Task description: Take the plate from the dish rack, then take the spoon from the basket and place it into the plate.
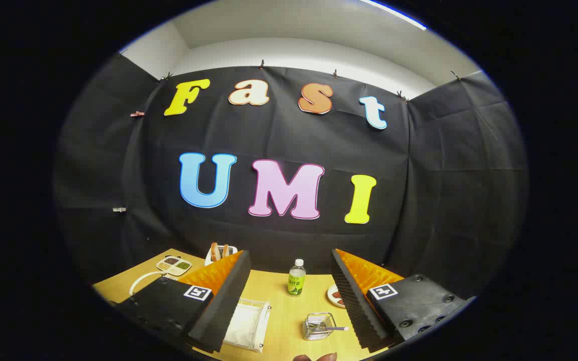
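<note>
1. The gripper point(289, 296) hovers over a wooden table point(279, 321), jaws spread wide and empty.
2. Between the fingers lie the white rack point(247, 325), plate apparently inside, and the wire basket point(318, 326) with the spoon point(333, 329).
3. Beyond them stands a bottle point(296, 277); a small dish point(336, 296) sits beside the right finger.
4. Likely risk: a steep approach could snag the rack's wire or knock over the bottle.
5. Black cloth walls enclose the booth, under a pale ceiling.
</note>
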Demonstrator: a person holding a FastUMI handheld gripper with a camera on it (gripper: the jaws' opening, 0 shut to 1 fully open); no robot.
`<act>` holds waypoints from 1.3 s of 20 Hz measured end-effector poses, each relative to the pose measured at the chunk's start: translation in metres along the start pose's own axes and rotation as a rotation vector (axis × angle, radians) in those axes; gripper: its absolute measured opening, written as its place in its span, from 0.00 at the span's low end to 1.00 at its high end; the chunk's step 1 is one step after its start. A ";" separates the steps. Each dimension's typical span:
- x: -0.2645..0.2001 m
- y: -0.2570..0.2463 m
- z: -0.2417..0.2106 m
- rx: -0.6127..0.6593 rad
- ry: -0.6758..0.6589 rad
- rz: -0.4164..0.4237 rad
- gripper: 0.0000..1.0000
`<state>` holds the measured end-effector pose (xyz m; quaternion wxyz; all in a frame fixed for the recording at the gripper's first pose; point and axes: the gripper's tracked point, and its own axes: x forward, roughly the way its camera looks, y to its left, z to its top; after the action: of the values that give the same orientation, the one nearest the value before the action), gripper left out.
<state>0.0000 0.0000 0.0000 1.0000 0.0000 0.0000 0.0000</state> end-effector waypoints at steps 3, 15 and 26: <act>-0.003 0.005 0.003 -0.001 -0.002 0.010 0.97; -0.011 0.028 0.001 0.012 0.014 0.082 0.97; 0.034 0.109 -0.074 0.117 0.394 0.209 0.98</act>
<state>0.0335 0.1087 -0.0739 0.9735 0.0579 0.1955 0.1034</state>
